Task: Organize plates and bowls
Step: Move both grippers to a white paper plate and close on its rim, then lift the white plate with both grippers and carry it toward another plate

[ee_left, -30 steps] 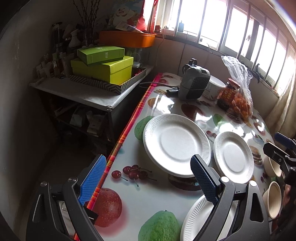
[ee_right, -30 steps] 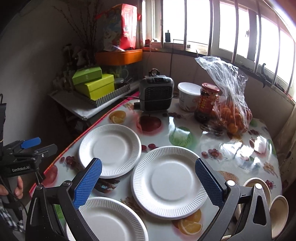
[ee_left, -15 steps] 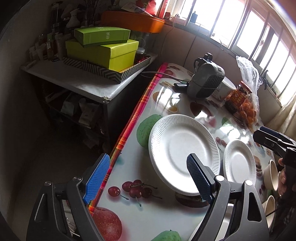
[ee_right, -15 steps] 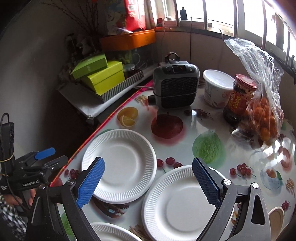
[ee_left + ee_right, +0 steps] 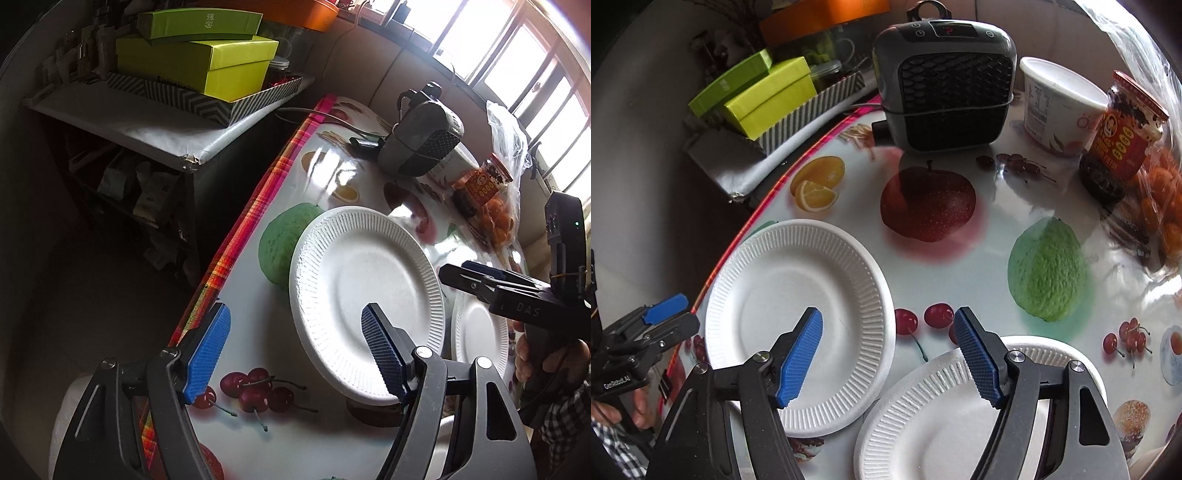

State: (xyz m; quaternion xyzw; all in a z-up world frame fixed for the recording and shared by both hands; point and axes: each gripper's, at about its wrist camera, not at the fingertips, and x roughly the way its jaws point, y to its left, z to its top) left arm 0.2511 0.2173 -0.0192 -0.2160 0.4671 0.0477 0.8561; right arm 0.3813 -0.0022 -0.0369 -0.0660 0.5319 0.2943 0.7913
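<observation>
The left tongs (image 5: pixel 295 354) hang over the near edge of the left plate (image 5: pixel 365 295), jaws apart and closing, with the plate's rim below the gap but not pinched. That white paper plate lies flat on the fruit-print counter (image 5: pixel 332 177), near its striped edge. The right tongs (image 5: pixel 888 354) hover over the gap between the same plate (image 5: pixel 798 314) and a 2nd plate (image 5: pixel 923 424) — jaws apart and closing, nothing clamped. The 2nd plate lies just right of the 1st, its rim close to the other's; whether they touch I cannot tell. Behind the plates stand a dark heater (image 5: pixel 945 81), a white tub (image 5: pixel 1060 110) and a red-labelled jar (image 5: pixel 1119 140) — all well apart from the plates. Green boxes (image 5: pixel 195 55) sit on a side shelf.
</observation>
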